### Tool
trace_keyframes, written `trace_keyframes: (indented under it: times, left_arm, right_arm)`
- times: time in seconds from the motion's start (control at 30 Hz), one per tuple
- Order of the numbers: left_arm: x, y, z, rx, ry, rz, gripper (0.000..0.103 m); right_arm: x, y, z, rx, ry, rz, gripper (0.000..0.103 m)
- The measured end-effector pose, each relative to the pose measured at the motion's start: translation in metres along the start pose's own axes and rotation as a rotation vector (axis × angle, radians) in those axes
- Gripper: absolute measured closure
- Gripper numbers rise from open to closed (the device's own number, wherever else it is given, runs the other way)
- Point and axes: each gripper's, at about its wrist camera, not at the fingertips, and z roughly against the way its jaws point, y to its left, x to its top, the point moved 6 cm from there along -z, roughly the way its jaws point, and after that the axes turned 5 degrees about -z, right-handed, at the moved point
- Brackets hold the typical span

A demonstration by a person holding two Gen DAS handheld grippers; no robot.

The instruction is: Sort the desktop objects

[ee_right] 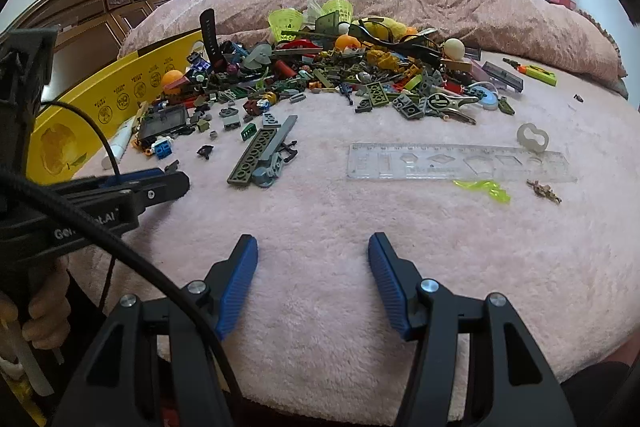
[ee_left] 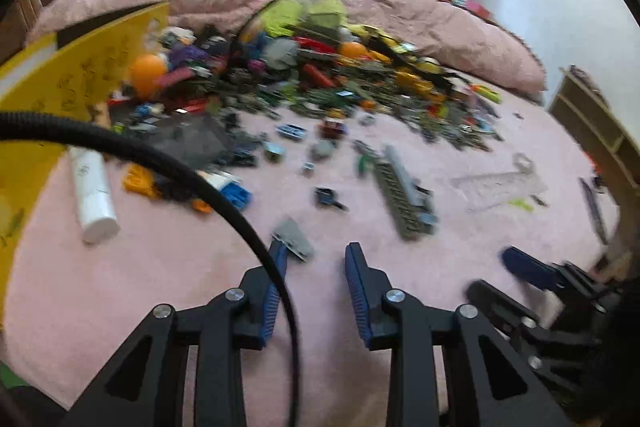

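Sorting looks barely begun: left gripper (ee_left: 316, 259) and right gripper (ee_right: 312, 251) both gape empty at lower centre, so next must pick from the pile (ee_right: 320, 75) at upper centre.

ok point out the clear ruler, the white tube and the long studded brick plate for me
clear ruler (ee_right: 460, 163), right wrist view, on the middle of its stencil strip
white tube (ee_left: 93, 193), left wrist view, on the middle of its body
long studded brick plate (ee_right: 253, 157), right wrist view, on the middle of its studded top
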Motion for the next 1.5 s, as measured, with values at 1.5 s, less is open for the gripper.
trace_keyframes:
  times: [1.5]
  left_arm:
    - [-0.002,0.030,0.016,0.129,-0.044,-0.070,0.080]
  right_arm:
    - [0.042,0.069,-0.020,0.185,-0.023,0.103,0.053]
